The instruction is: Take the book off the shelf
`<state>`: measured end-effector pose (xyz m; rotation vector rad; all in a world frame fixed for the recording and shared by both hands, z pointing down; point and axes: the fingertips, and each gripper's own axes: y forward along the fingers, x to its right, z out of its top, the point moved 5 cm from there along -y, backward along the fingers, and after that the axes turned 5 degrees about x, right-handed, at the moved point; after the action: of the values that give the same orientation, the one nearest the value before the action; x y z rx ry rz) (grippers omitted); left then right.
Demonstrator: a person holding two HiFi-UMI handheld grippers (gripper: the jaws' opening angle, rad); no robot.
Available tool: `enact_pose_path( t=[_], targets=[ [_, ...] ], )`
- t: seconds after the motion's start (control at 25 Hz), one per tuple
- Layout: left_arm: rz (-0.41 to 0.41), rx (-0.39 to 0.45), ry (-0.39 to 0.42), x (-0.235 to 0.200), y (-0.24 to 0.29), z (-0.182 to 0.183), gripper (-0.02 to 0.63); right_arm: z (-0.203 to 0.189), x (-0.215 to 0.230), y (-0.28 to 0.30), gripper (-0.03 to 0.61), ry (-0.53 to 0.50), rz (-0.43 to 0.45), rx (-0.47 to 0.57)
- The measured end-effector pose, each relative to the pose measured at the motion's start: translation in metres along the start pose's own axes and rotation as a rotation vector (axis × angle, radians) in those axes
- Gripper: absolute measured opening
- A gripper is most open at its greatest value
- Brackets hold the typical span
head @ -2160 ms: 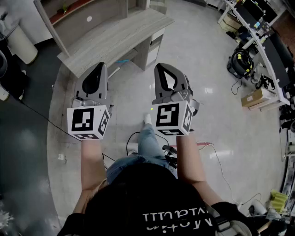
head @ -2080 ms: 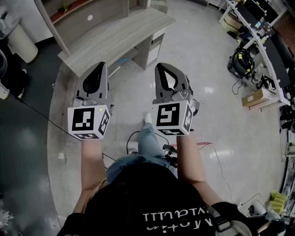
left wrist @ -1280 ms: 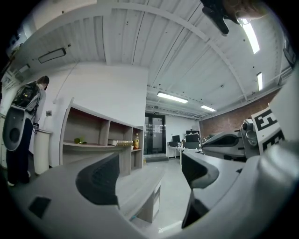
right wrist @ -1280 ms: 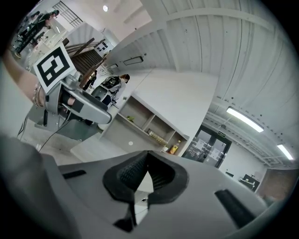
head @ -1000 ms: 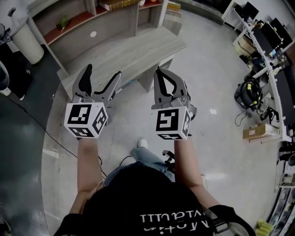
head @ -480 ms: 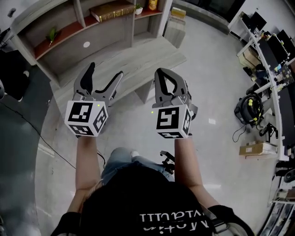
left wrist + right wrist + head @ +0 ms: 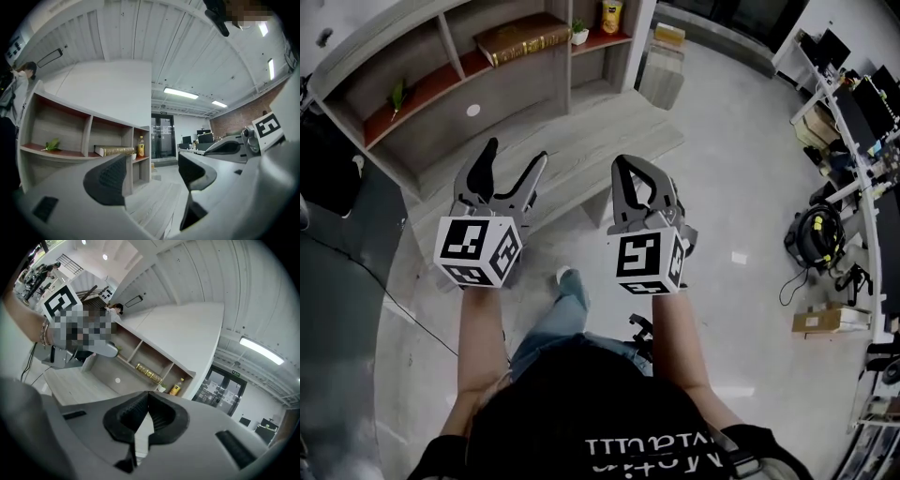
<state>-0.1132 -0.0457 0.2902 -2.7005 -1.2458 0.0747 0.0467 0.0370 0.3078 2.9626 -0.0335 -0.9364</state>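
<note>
The book (image 7: pixel 523 37) lies flat on its side on the shelf (image 7: pixel 412 56), in the middle one of three open compartments. It is thick, with a dark brown cover and gold ornament along the spine, which faces out toward the room. It rests on a reddish-brown board, while the shelf's frame and dividers are pale grey wood.

In the compartment to the book's right stand a small white pot (image 7: pixel 579 36) with a green plant and a yellow bottle (image 7: pixel 611 16). In the compartment to its left lies a green leaf (image 7: pixel 397 94). A low grey desk (image 7: pixel 581 141) runs along in front of the shelf.

Both grippers are held out level before the desk, side by side and well apart from the book. The left gripper (image 7: pixel 514 155) has its jaws spread wide; they have just been closing a little, and nothing stands between them. From its own view the book shows beyond the left jaw, far off. The right gripper (image 7: pixel 626 164) has its jaws brought together at the tips, with nothing in them. Below the arms lies the glossy pale floor (image 7: pixel 741 187).
</note>
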Motion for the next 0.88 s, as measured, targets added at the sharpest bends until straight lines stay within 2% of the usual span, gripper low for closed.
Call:
enact_pose_path(
  t=[0.32, 0.68, 0.88],
  targets=[
    [0.05, 0.037, 0.051, -0.028, 0.062, -0.012, 0.341, -0.022, 0.029, 0.065, 0.015, 0.001, 0.029, 0.022],
    [0.112, 0.017, -0.014, -0.073, 0.159, -0.035, 0.341, -0.045, 0.076, 0.164, 0.015, 0.011, 0.069, 0.042],
    [0.137, -0.001, -0.077, -0.105, 0.204, -0.053, 0.334, -0.057, 0.085, 0.223, 0.015, -0.003, 0.121, 0.04]
  ],
)
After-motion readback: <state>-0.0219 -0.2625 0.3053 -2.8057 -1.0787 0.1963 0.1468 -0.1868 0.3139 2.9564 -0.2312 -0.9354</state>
